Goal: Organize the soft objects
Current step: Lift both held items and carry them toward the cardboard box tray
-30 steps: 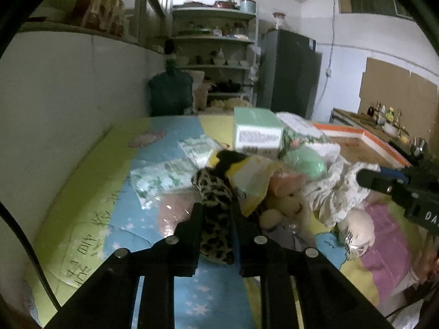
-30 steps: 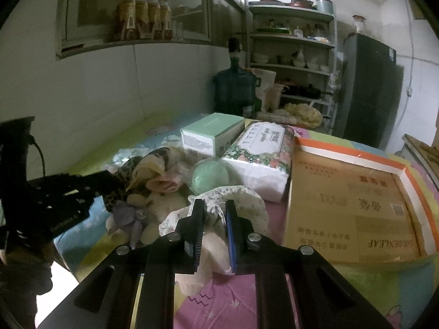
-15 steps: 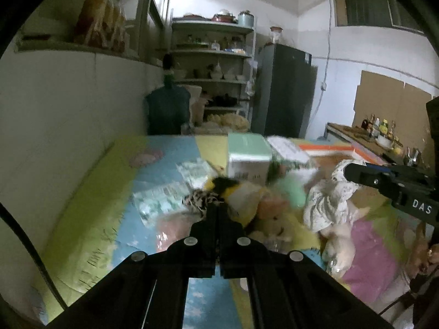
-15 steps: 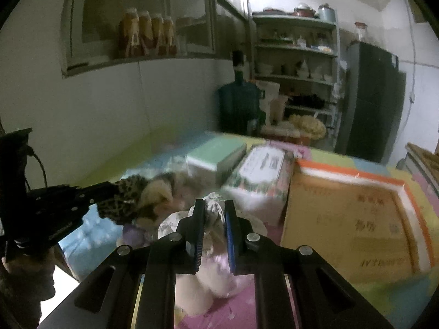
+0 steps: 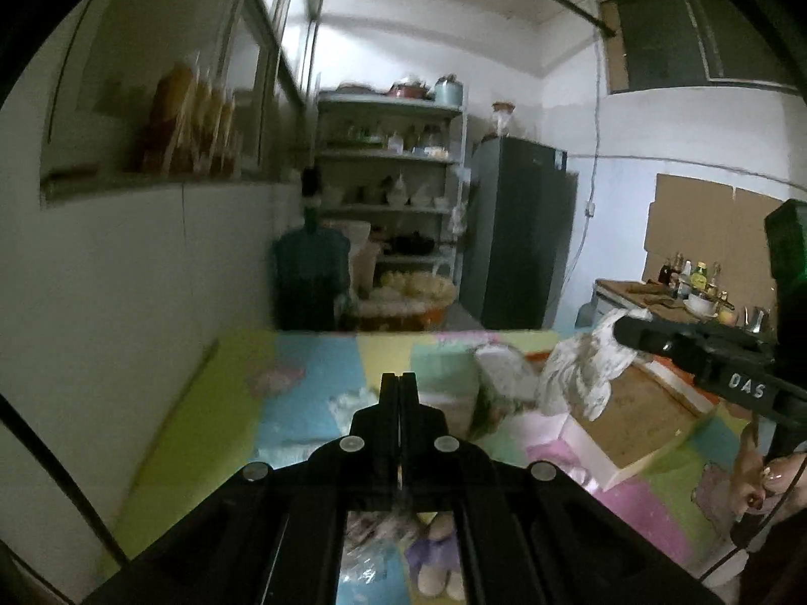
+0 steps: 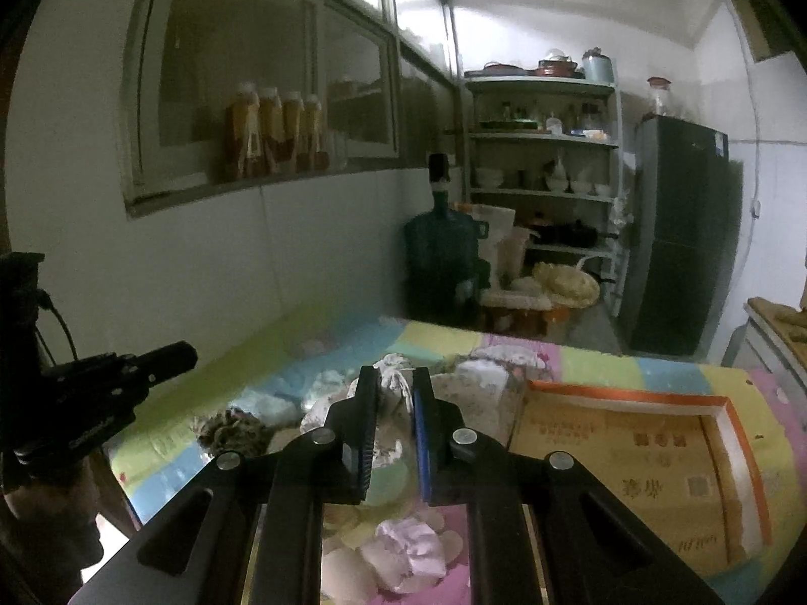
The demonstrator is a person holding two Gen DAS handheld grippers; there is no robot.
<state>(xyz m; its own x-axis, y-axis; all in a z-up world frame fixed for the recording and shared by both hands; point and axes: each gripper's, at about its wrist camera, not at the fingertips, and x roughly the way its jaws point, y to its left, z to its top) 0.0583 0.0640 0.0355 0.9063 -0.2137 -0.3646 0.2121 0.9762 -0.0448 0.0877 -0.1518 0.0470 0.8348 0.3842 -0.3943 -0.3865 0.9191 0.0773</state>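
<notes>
– Floral cloth [image 5: 580, 373], white with a small print: where is it listed?
– Left of the cardboard box [image 6: 630, 459], hanging bunched above the counter [image 6: 595, 368], pinched between the closed jaws of the right hand-held gripper [image 6: 395, 378].
– Start at the far left, then.
– Item one, furthest left of the box: left hand-held gripper [image 5: 398, 378], jaws pressed together, nothing between them, held in the air. Item two, nearer the box: leopard-print fabric [image 6: 229, 431], lying crumpled on the counter. Item three: the floral cloth, as entered.
– Anything under it?
– Pale soft items [image 6: 403, 549], blurred, low beneath the right gripper. Item five: floral-wrapped tissue pack [image 6: 479, 393], just beside the box's left wall.
– And the box itself?
– Shallow, orange-rimmed, lying open on the counter.
</notes>
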